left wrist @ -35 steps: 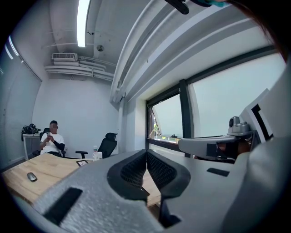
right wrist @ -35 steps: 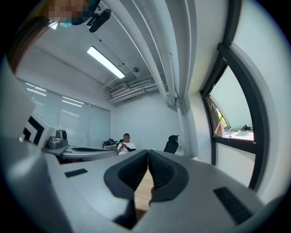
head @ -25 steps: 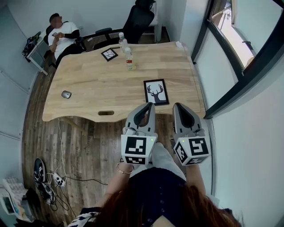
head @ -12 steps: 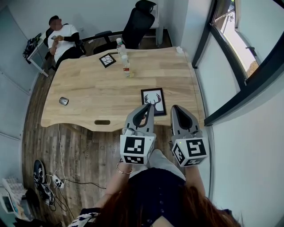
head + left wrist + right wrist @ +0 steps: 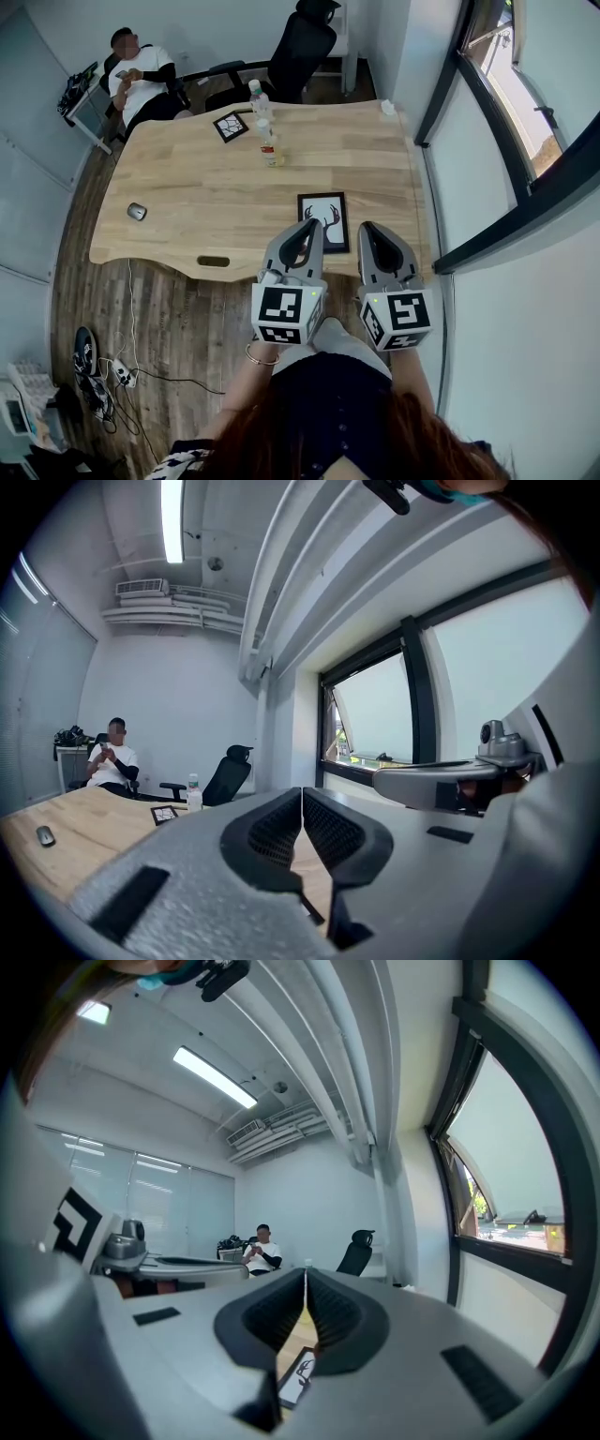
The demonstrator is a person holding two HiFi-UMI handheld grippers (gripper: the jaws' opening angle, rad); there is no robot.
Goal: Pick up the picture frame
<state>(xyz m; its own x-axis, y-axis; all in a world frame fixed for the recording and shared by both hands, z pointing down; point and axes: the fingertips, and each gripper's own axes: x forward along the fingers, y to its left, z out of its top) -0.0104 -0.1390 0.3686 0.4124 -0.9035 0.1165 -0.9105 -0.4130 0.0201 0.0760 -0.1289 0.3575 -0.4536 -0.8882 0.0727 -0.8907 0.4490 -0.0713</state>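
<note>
The picture frame (image 5: pixel 326 211) lies flat on the near right part of the table (image 5: pixel 187 187), its long axis running near to far. It sits just beyond and between the left gripper (image 5: pixel 311 228) and the right gripper (image 5: pixel 367 231). Both grippers are closed and empty.

The picture frame (image 5: pixel 325 214) has a thin black border and holds a white sheet with a black deer head and antlers. It lies flat, face up, on the wooden tabletop (image 5: pixel 187 183), close to its near edge, toward its right end.
</note>
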